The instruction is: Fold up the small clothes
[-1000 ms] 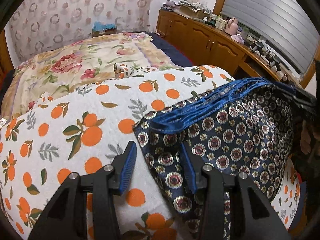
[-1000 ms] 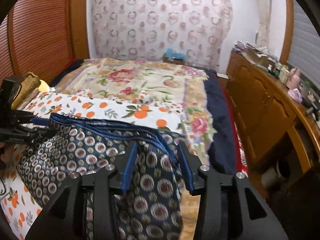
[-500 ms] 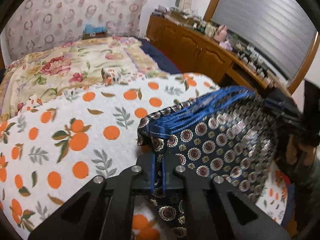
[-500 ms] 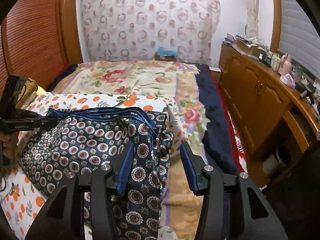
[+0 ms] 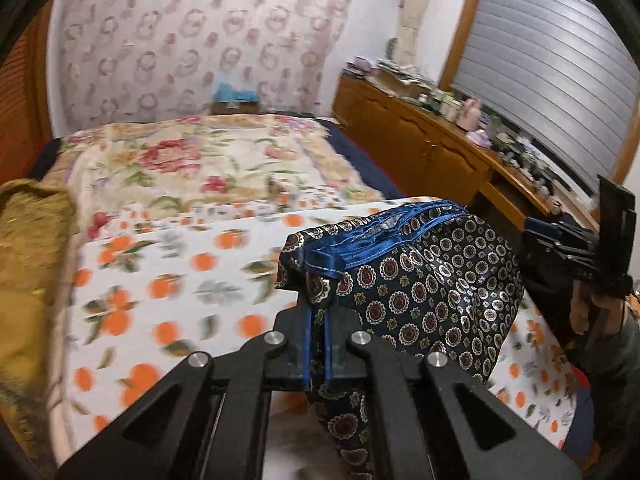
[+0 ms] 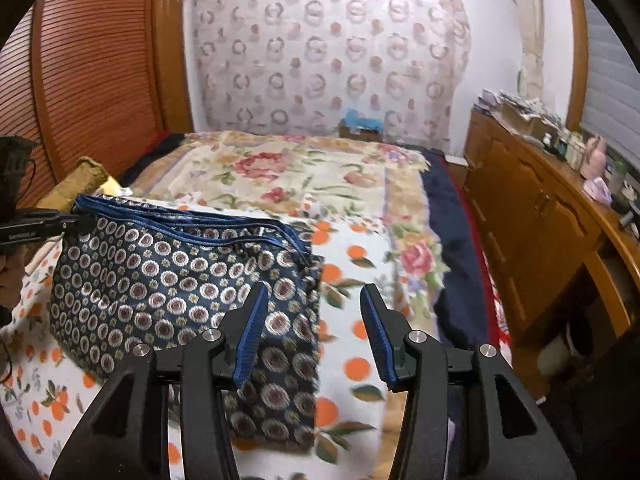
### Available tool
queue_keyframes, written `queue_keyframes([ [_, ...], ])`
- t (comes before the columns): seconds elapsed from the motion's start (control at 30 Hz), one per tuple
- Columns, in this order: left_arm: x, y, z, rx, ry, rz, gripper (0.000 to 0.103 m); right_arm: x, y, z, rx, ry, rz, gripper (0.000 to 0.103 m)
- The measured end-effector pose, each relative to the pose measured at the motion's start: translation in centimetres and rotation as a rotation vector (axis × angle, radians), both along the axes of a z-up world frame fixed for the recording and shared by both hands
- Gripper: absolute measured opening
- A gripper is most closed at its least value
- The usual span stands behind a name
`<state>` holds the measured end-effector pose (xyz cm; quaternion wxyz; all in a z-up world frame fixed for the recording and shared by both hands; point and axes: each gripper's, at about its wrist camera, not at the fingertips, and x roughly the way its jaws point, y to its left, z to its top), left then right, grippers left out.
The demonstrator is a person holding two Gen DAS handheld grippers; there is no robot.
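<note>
With the left gripper clamped on the shorts and the right gripper open and empty, the unsupported side may sag and skew the fold.

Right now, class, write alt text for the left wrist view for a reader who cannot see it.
The left gripper is clamped on the blue-trimmed edge of a navy patterned garment, lifted above an orange-print sheet.

Two cameras, one on each hand tool, look down at the bed.
Both sit close over the orange-print sheet and face the far curtain. Both see the blue patterned cloth, flowered blanket and wooden cupboard.
</note>
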<state>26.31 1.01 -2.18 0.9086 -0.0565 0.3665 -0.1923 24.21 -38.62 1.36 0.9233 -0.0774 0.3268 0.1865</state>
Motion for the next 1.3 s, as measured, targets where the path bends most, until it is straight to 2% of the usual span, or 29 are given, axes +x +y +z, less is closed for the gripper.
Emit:
queue_keyframes([
  [0.27,-0.4,6.2,-1.7,0.063,0.01,0.122,0.002,1.4,6.1,-0.3,0.004,0.018,0.113,0.052],
  [0.47,0.7,6.5,-3.8,0.087,0.039,0.133,0.002,3.7,10.4,-1.8,0.007,0.062,0.191,0.052],
  [0.63,1.8,6.6,-4.9,0.092,0.061,0.134,0.002,6.8,12.9,-3.7,-0.008,0.116,0.197,0.053],
  [0.9,2.2,6.6,-5.9,0.099,0.092,0.133,0.003,10.5,12.7,-5.8,-0.005,0.18,0.147,0.053],
  [1.3,2.1,6.8,-6.6,0.095,0.114,0.127,0.003,11.6,14.5,-7.4,0.008,0.239,0.2,0.055],
])
